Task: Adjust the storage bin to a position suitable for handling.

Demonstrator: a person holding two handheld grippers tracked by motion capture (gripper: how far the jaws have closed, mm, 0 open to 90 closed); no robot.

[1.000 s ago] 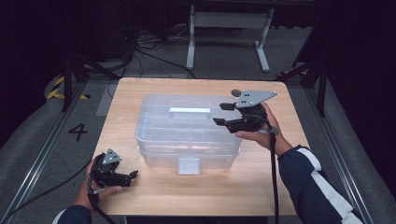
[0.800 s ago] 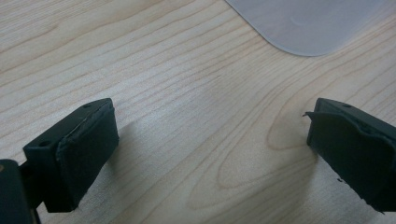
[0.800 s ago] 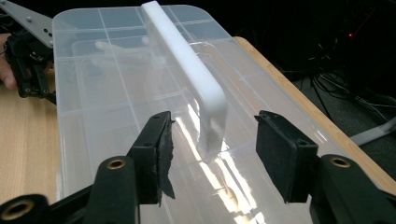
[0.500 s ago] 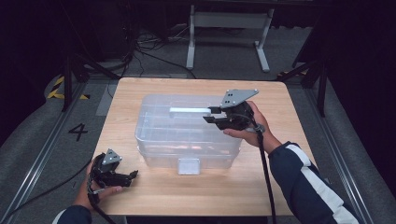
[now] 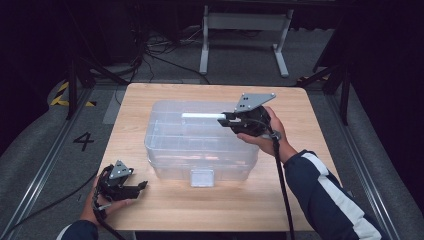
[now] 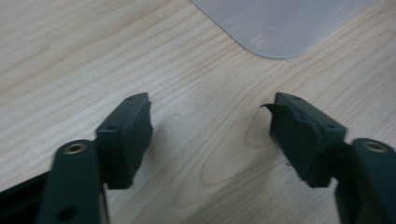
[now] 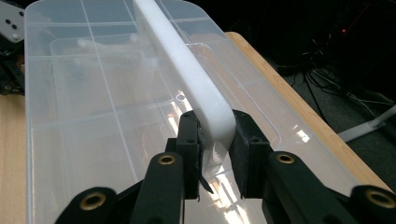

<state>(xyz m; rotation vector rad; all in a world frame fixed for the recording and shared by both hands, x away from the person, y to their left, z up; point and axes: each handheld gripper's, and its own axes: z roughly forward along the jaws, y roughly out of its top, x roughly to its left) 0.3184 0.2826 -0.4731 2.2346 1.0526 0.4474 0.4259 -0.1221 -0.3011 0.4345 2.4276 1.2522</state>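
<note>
My left gripper (image 5: 141, 185) rests at the near left corner of the wooden table (image 5: 310, 115), just short of the clear plastic box (image 5: 200, 142). Its jaws have just been closing, yet they stand apart over bare wood with nothing between them, and a rounded corner of the box shows just ahead in the left gripper view.

The box sits in the middle of the table with its lid on and its front latch (image 5: 202, 176) facing me. Through the clear plastic I see divider ribs marking off compartments; whether anything lies in them I cannot tell, though nothing solid shows.

On the right, my right gripper (image 7: 215, 154) has just been closing its jaws, and now they pinch the near end of the white handle (image 7: 187, 77) that runs along the lid.

I judge the grasp on the handle as made. Lifting or carrying the box is not yet begun, since it sits flat on the table.
</note>
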